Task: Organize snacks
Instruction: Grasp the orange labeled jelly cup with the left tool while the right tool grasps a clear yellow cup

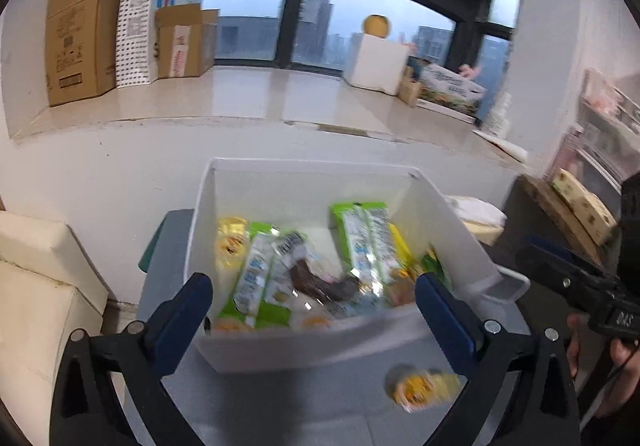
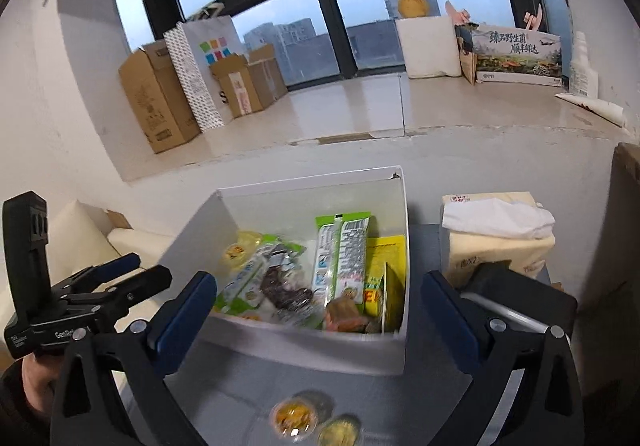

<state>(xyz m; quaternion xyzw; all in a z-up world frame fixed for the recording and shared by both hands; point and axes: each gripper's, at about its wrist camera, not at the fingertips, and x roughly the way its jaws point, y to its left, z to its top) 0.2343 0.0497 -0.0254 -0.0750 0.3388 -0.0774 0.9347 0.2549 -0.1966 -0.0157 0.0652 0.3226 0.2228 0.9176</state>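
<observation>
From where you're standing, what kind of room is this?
Probably a high-rise flat or office corner used for storage: a big window looks onto tower blocks, cardboard boxes sit on its wide sill, and a white box of snacks stands on a grey table.

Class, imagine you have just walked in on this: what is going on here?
A person holds two grippers over a white box packed with snack packets. The left gripper and right gripper are both open and hold nothing. Two small round jelly cups sit outside on the grey table in front of the box, not yet put away. A tissue pack stands beside the box.
</observation>
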